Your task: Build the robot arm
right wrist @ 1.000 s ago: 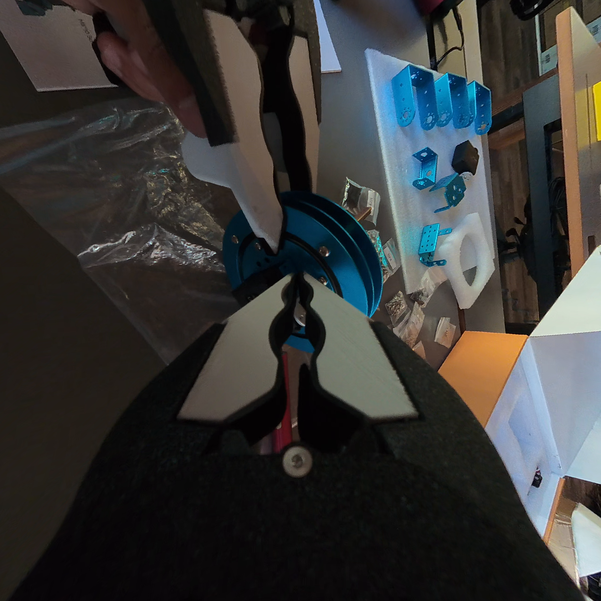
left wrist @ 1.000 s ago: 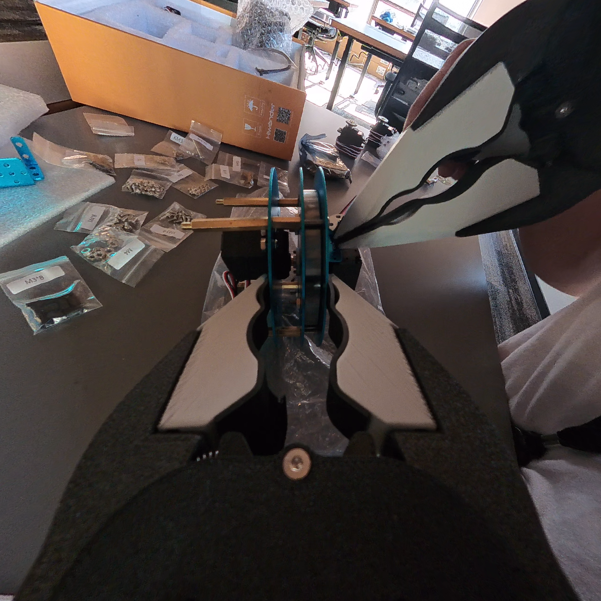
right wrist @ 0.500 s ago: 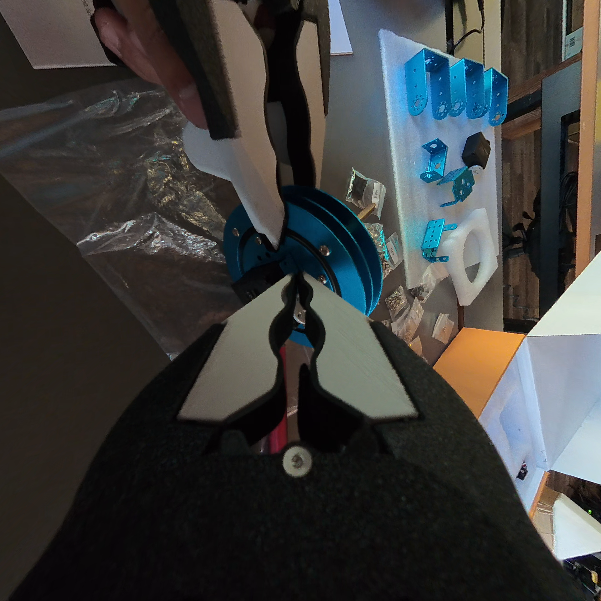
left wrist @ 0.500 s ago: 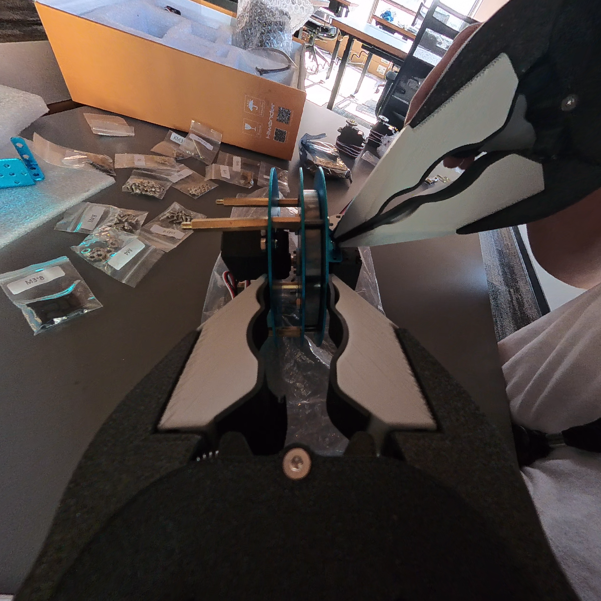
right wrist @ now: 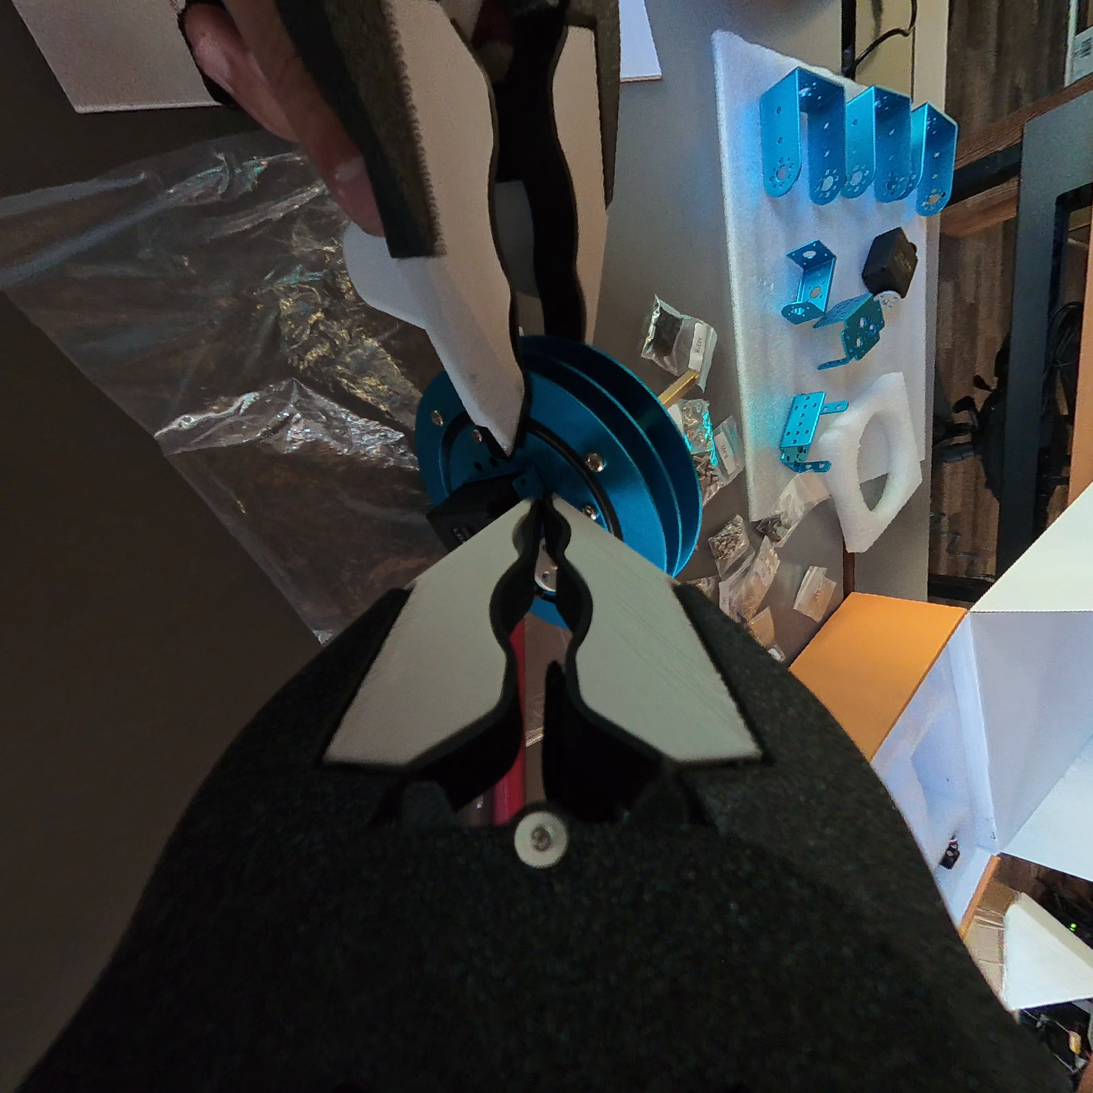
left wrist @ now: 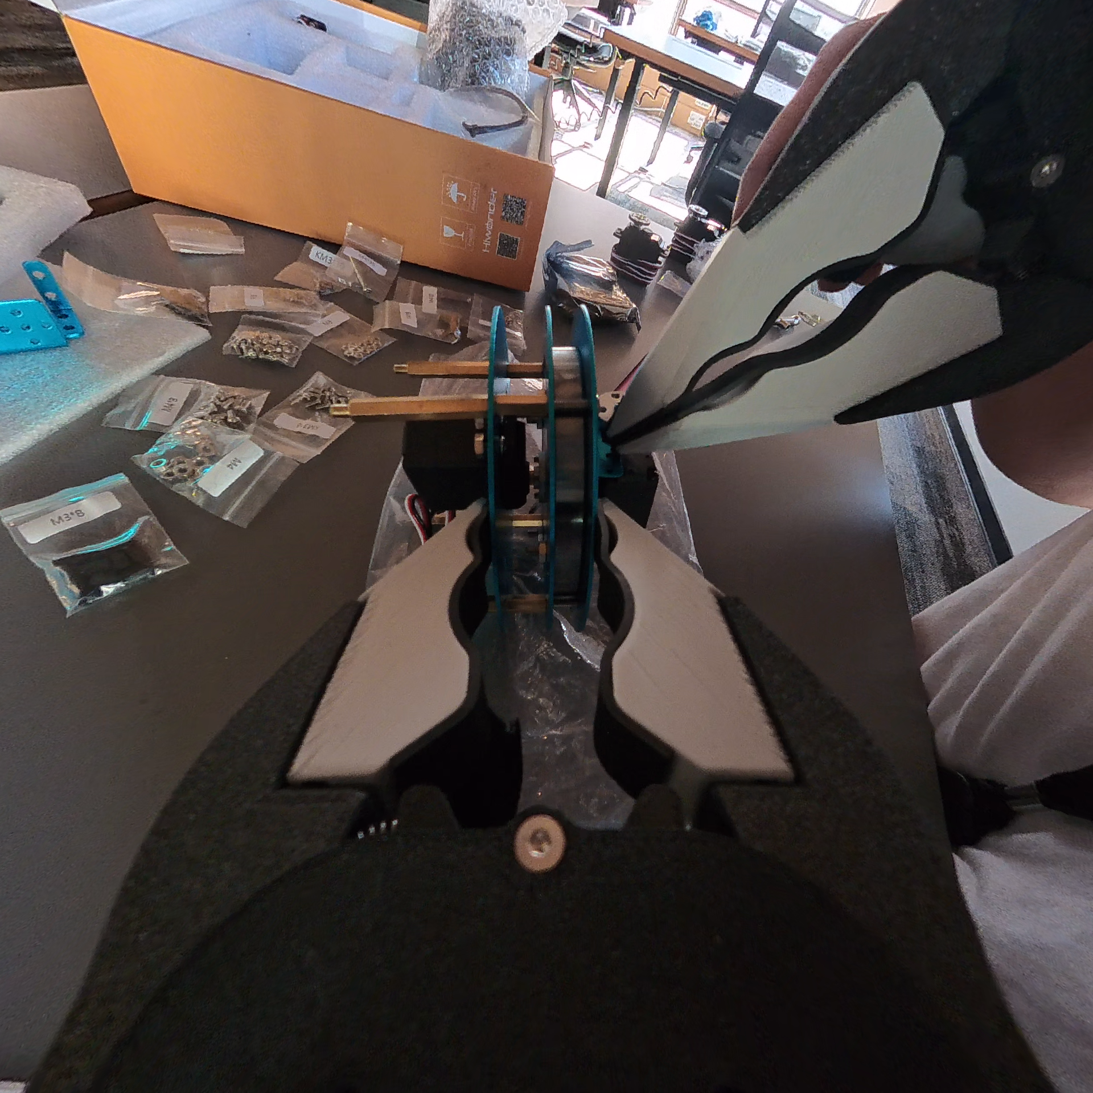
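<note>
Now disc assembly [left wrist: 547, 467] between fingers [left wrist: 414, 639] (clamped).

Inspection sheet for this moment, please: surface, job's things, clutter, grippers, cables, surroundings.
Surface: dark table.
Job's things: blue disc assembly with brass posts, held above a clear plastic bag.
Clutter: small screw bags, orange box, blue brackets on white foam.
Grippers: left gripper shut on the discs; right gripper shut at the hub.
Cables: red wire between the right fingers.
Surroundings: desks behind.
</note>
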`<action>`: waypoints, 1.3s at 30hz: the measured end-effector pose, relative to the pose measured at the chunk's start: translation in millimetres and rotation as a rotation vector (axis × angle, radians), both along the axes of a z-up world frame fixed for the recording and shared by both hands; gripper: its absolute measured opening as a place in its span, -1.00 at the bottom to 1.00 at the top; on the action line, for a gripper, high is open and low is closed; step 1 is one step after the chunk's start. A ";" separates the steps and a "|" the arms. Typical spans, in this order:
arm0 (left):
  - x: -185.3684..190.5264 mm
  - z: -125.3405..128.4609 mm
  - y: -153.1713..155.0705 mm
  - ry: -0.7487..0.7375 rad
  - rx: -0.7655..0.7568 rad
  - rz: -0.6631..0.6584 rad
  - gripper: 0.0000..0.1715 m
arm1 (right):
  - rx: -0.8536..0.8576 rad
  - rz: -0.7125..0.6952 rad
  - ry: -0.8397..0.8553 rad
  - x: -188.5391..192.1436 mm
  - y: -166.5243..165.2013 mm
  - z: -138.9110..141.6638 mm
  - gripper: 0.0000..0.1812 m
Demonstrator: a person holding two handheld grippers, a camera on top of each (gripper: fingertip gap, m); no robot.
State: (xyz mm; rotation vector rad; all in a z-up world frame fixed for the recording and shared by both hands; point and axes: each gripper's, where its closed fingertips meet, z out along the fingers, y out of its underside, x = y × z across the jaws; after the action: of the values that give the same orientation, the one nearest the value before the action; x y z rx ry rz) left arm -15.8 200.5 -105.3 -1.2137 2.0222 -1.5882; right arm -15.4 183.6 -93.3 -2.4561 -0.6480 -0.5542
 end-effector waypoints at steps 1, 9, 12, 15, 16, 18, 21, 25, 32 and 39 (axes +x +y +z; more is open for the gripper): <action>0.0 0.0 0.0 0.000 0.000 0.000 -0.63 | -0.002 -0.002 0.005 -0.1 0.0 0.0 -1.00; 0.6 0.0 0.7 0.002 -0.007 0.005 -0.63 | 0.010 -0.080 0.071 4.7 -0.7 2.1 -0.93; 0.4 0.3 -0.2 -0.004 0.001 0.003 -0.63 | 0.017 -0.122 0.153 -1.4 -4.8 2.9 -0.85; 0.3 0.6 -1.3 -0.013 0.014 0.003 -0.63 | 0.036 -0.126 0.227 -12.0 -8.2 6.0 -0.66; 0.3 0.7 -1.4 -0.014 0.014 0.004 -0.63 | 0.040 -0.128 0.245 -15.1 -8.7 6.8 -0.61; 0.3 0.6 -1.4 -0.014 0.014 0.003 -0.63 | 0.065 -0.128 0.243 -16.1 -8.9 9.8 -0.63; 0.2 0.4 -1.0 -0.012 0.010 0.004 -0.62 | 0.065 -0.141 0.288 -17.8 -11.8 4.5 -0.61; -0.2 0.4 -1.3 -0.014 0.015 0.003 -0.63 | 0.106 -0.152 0.284 -16.7 -9.0 -0.2 -0.62; -0.1 0.6 -2.0 -0.017 0.020 0.002 -0.63 | 0.105 -0.177 0.223 -13.6 -4.2 -8.8 -0.53; 0.3 0.5 -0.9 -0.011 0.009 0.003 -0.64 | 0.129 -0.104 0.309 -34.0 -2.3 -5.7 -0.53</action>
State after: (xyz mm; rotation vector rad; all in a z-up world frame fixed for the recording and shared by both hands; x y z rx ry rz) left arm -15.5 199.6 -104.7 -1.2015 2.0176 -1.5794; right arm -49.4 181.3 -99.0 -2.3935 -0.3502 -0.2371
